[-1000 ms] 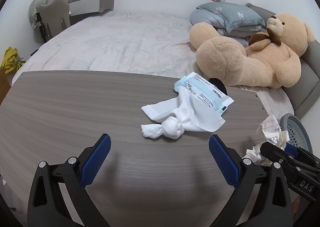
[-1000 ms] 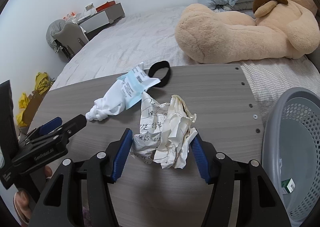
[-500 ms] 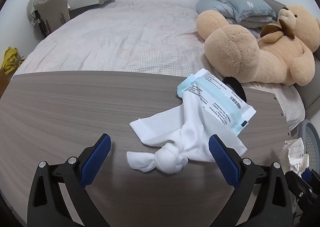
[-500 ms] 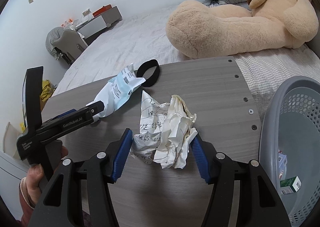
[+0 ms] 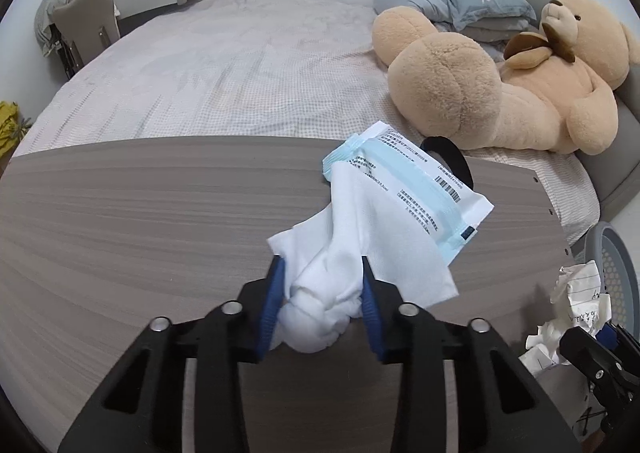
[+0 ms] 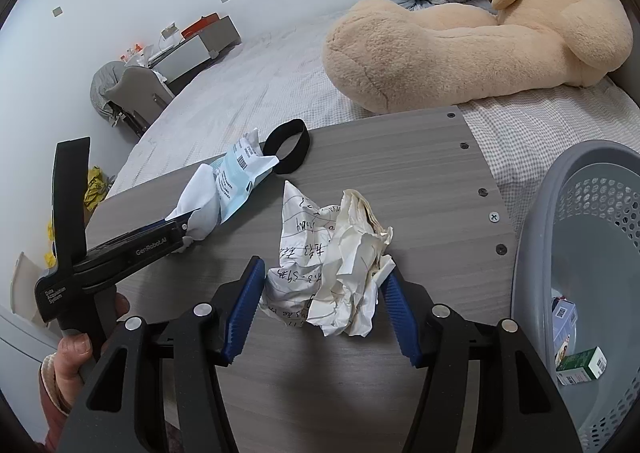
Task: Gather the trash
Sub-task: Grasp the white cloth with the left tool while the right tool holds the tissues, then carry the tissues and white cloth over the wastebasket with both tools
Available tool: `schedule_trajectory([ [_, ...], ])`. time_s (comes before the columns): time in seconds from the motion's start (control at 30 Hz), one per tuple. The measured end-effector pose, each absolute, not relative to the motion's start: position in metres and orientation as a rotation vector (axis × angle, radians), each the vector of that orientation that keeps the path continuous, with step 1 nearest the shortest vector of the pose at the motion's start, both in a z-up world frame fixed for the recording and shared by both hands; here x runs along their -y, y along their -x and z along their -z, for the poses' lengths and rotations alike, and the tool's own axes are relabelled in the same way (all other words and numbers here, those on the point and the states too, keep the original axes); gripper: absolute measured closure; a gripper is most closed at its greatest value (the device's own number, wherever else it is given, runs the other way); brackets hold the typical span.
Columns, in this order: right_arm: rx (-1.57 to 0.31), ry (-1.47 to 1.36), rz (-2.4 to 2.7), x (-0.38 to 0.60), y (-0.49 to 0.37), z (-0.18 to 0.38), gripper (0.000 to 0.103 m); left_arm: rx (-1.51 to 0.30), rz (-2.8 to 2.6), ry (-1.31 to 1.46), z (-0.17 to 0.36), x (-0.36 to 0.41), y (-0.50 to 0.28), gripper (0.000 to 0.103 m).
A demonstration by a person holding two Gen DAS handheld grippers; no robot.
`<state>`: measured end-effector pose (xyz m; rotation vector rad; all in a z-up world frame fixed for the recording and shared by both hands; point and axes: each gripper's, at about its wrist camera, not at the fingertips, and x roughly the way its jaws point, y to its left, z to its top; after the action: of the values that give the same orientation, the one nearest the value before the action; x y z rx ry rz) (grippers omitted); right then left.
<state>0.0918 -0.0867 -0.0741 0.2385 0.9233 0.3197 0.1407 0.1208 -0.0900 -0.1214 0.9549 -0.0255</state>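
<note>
Two grippers work over a grey wood-grain desk (image 5: 120, 221) that stands against a bed (image 5: 224, 65). The left gripper (image 5: 322, 287) has its blue pads on either side of the knotted end of a white cloth (image 5: 320, 309), and its jaws are closing on that knot, with the pads already pressed against the fabric. The cloth trails away from the knot across the desk, and its far end lies partly under a blue and white printed packet (image 5: 416, 193). Just past the packet, a black elastic band (image 6: 287, 151) lies flat near the desk's far edge. The right gripper (image 6: 324, 293) is clamped on a wad of crumpled paper (image 6: 332, 265), lined sheets with handwriting, which rests on the desk between the pads. In the right wrist view, the left gripper shows at the left, held by a hand (image 6: 76, 357) in a light cuff. A grey perforated basket (image 6: 536, 245) stands just beside the desk's right end, and a few small boxes (image 6: 580, 365) lie at its bottom. On the bed lie a big tan teddy bear (image 5: 500, 81) and blue-grey pillows (image 5: 456, 1).
</note>
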Motion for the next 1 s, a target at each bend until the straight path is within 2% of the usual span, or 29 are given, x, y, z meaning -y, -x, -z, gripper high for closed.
schedule_trajectory([
  [0.53,-0.888,-0.227,-0.341,0.083,-0.065,0.056,0.046,-0.870,-0.003,0.082,0.052,-0.117,-0.068,0.070],
  [1.0,-0.833,-0.215,-0.322,0.111,-0.011,0.034,0.046,-0.785,0.076,0.039,0.018,-0.069,-0.016,0.070],
])
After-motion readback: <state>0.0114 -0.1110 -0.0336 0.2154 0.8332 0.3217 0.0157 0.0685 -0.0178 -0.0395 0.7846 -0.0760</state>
